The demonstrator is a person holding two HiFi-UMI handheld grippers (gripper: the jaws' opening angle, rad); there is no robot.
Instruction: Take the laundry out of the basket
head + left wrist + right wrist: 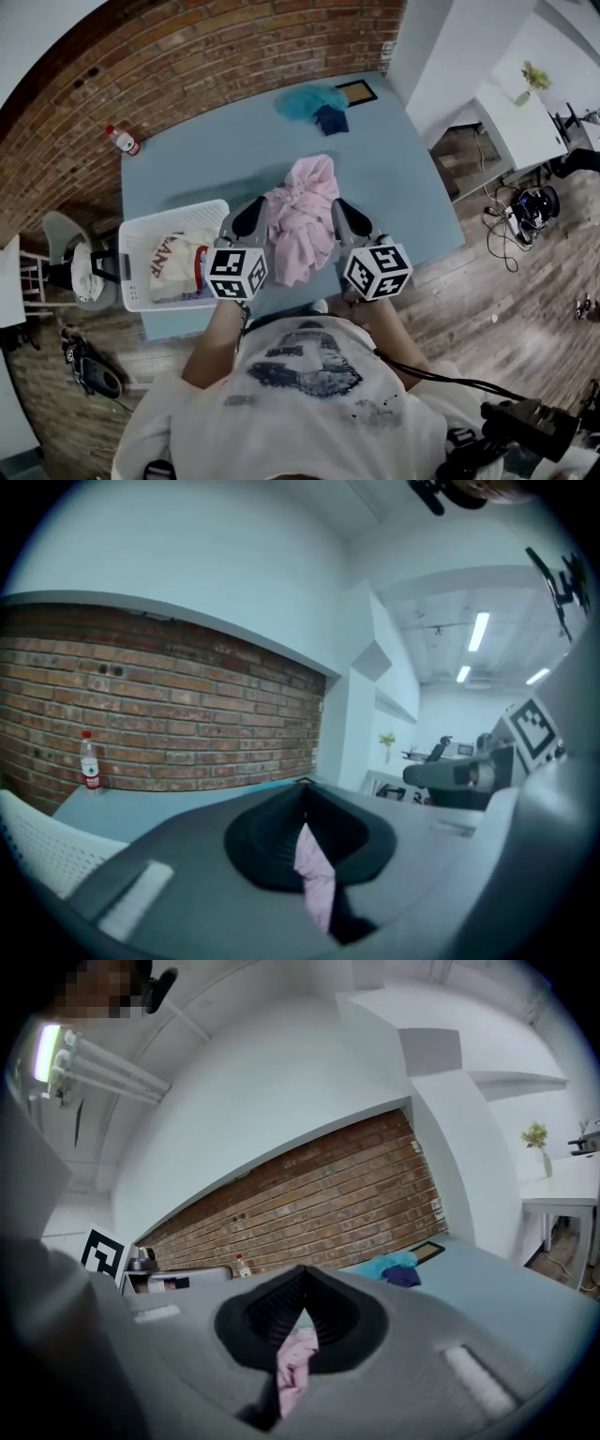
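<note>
A pink garment [302,217] hangs bunched over the blue table [394,178], held up between my two grippers. My left gripper [257,214] is shut on its left side, and pink cloth [317,878] shows pinched between the closed jaws. My right gripper [343,217] is shut on the garment's right side, with pink cloth [292,1365] caught in its jaws too. The white laundry basket [141,239] sits at the table's left front corner and holds a white garment with red print [178,261].
A teal cloth [309,98] and a dark blue one [330,119] lie at the table's far side beside a black-framed picture [357,91]. A plastic bottle [123,141] stands at the far left corner. A brick wall [187,56] runs behind. A white chair [70,267] stands left of the basket.
</note>
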